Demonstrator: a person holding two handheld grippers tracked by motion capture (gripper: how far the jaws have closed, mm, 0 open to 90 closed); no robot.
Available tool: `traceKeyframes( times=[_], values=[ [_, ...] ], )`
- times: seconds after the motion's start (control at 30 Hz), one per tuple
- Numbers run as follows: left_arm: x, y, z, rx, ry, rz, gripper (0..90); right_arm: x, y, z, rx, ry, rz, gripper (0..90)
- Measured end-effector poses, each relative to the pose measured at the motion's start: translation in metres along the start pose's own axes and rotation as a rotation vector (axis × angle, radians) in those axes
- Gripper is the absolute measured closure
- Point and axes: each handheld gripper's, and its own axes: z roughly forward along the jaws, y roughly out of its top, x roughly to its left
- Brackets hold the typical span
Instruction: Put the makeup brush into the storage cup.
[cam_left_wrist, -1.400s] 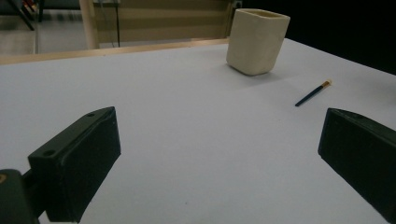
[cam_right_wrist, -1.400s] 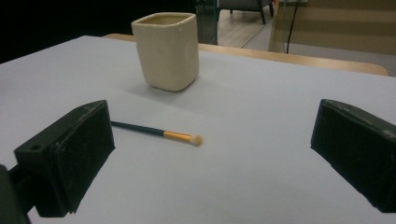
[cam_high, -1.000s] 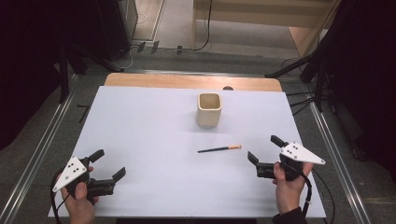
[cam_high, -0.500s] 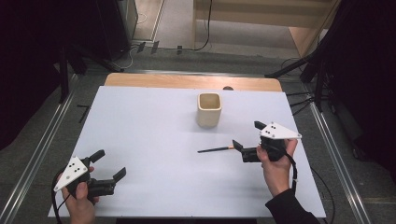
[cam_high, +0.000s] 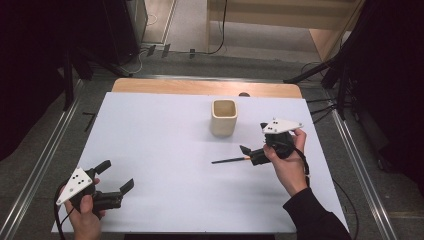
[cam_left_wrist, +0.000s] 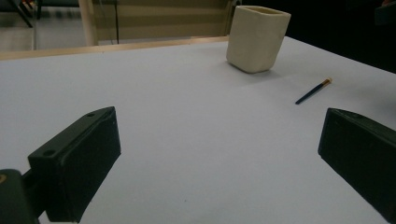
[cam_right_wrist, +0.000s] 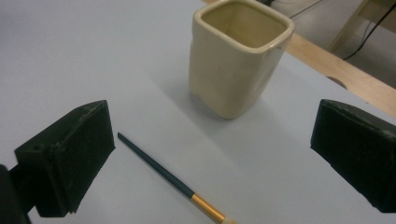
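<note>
Cream square cup (cam_high: 223, 117) upright toward far centre of white table (cam_high: 160, 150), interior seemingly bare. Thin dark paintbrush (cam_high: 230, 160) flat just in front of cup, apart from it — orange ferrule beneath right gripper (cam_high: 252, 150), jaws wide, nothing held. Left gripper (cam_high: 114, 177) at near-left corner, jaws wide, well apart from both. Broad open surface between; wooden strip (cam_high: 200, 87) along far edge. No legible writing.
</note>
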Motion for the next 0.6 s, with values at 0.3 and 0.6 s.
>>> traceKeyframes(
  times=[0.3,0.6],
  values=[
    [0.0,0.0,0.0,0.002,-0.001,0.001,0.0,0.001,0.007,0.024,0.183,0.092,-0.075,2.5],
    [0.0,-0.001,0.001,0.008,-0.005,0.002,0.0,-0.005,0.0,0.053,0.372,0.156,-0.108,13.1]
  ],
)
